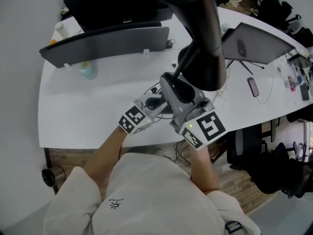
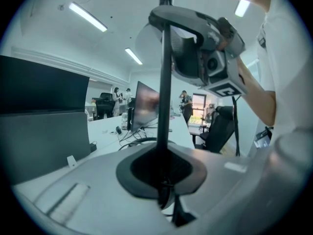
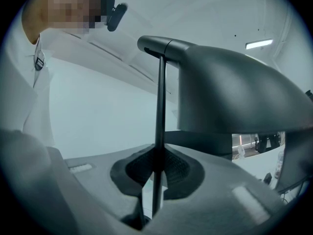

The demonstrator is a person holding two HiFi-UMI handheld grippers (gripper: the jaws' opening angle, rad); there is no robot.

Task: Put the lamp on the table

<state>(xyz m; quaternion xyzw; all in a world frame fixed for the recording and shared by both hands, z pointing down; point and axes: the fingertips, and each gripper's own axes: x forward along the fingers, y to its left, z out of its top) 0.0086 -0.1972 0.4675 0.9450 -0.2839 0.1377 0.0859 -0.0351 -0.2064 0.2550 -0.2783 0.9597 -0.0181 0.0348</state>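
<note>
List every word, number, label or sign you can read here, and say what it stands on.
No legible words or numbers anywhere.
Marker cubes: black-and-white square patterns, not text.
Monitor logo: too small to read.
Shirt emblem: too small to read.

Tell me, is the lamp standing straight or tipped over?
Upright: the lamp has its thin pole rising straight up between the shut jaws in both gripper views.
</note>
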